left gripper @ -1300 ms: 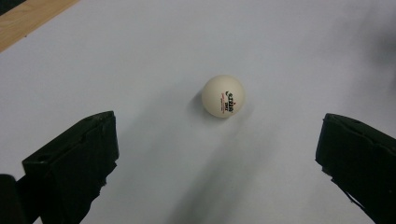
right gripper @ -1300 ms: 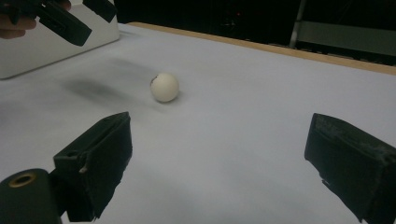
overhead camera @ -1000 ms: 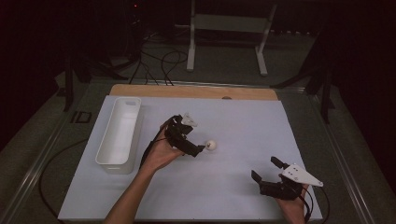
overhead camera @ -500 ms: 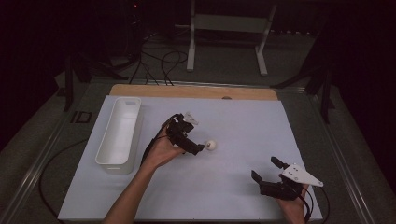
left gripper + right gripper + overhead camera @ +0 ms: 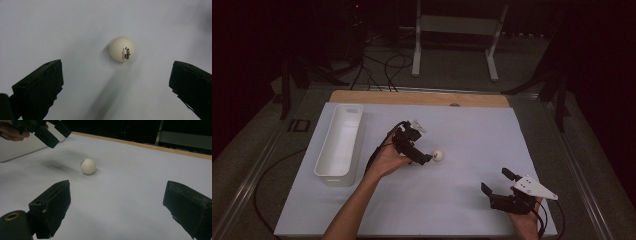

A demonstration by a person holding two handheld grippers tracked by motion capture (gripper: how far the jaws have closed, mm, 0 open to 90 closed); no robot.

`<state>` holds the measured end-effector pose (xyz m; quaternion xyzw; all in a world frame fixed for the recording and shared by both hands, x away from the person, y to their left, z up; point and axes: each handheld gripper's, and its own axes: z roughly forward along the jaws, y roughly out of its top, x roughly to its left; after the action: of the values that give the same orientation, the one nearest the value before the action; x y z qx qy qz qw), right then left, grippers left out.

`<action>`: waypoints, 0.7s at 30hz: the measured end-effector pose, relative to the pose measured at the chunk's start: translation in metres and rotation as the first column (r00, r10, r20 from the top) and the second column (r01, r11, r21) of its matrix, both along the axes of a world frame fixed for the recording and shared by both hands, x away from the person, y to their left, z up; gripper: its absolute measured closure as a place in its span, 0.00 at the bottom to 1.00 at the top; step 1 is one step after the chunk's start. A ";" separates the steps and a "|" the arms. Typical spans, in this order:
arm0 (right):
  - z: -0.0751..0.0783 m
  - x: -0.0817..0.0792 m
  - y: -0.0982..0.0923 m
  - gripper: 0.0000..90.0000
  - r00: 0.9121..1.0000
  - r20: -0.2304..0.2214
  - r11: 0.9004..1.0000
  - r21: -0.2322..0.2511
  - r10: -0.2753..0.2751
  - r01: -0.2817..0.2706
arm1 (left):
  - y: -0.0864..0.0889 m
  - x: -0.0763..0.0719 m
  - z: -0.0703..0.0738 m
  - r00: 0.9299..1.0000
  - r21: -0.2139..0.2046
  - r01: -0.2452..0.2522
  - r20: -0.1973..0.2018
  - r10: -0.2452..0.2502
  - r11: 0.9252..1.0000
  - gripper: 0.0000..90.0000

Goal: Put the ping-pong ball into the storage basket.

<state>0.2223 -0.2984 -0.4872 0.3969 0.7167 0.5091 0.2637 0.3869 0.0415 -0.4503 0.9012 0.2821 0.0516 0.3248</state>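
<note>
Small cream-white plastic ball (image 5: 122, 49) with red print, lying on pale blue-grey table sheet (image 5: 472, 130), just at 3 o'clock from left gripper (image 5: 424, 158), jaws spread, nothing grasped. Right gripper (image 5: 497, 182) at 5 o'clock, released too.

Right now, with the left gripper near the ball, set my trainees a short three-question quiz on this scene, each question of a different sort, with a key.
1. True or false: the left gripper is shut on the white ball.
2. Multiple choice: where does the white tray lie, seen from the high view? A) left of the ball B) right of the ball C) under the right gripper
3. Fill in: the ball rests on the ___ table cover.

Key:
1. False; its jaws stand wide apart, with the ball ahead of them on the cover.
2. A
3. white
</note>
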 end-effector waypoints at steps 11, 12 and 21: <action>0.000 0.000 0.000 0.08 1.000 -0.001 1.000 -0.001 0.001 -0.001 | -0.003 0.006 -0.001 1.000 0.004 -0.006 -0.013 0.006 1.000 0.00; 0.000 0.000 0.000 0.08 1.000 -0.001 1.000 0.000 0.001 -0.001 | -0.004 0.006 -0.001 1.000 0.005 -0.004 -0.013 0.004 1.000 0.00; 0.000 0.000 0.000 0.08 1.000 -0.002 1.000 0.000 0.002 -0.002 | -0.011 0.008 -0.001 1.000 0.007 0.002 -0.011 -0.002 1.000 0.00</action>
<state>0.2227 -0.2986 -0.4876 0.3967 0.7173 0.5091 0.2625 0.3953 0.0309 -0.4517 0.9029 0.2827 0.0473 0.3203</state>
